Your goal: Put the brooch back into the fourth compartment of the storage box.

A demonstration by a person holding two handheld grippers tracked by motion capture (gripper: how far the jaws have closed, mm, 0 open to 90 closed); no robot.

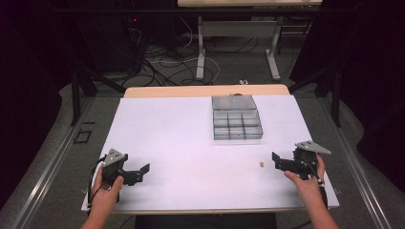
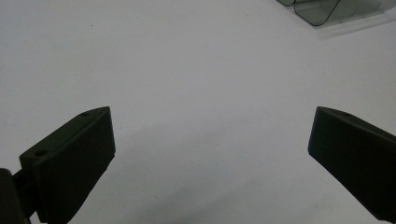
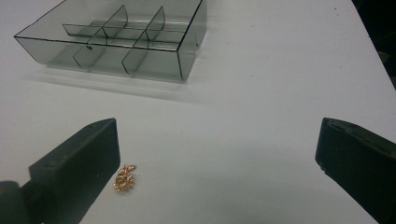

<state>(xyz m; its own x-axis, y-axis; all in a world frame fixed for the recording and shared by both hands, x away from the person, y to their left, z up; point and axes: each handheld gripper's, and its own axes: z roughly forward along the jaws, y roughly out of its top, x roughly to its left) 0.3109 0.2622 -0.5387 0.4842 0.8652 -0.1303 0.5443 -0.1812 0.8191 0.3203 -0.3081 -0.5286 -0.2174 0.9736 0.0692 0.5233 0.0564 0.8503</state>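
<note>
A small gold-coloured trinket (image 1: 261, 164) lies on the white table, just left of my right gripper (image 1: 276, 158). In the right gripper view the trinket (image 3: 124, 178) sits beside the left jaw, inside the wide gap, and the right gripper (image 3: 217, 154) stands open with nothing held. A clear smoky plastic organiser box (image 1: 237, 119) with several compartments stands at the back centre-right, and the box (image 3: 121, 39) looks empty from the right gripper view. My left gripper (image 1: 143, 169) rests at the front left, and the left gripper (image 2: 210, 140) is open over bare table.
The white table top (image 1: 181, 138) has a wooden strip along its far edge. A corner of the box (image 2: 327, 9) shows at the top right of the left gripper view. Beyond the table lie floor cables and table legs (image 1: 200, 52).
</note>
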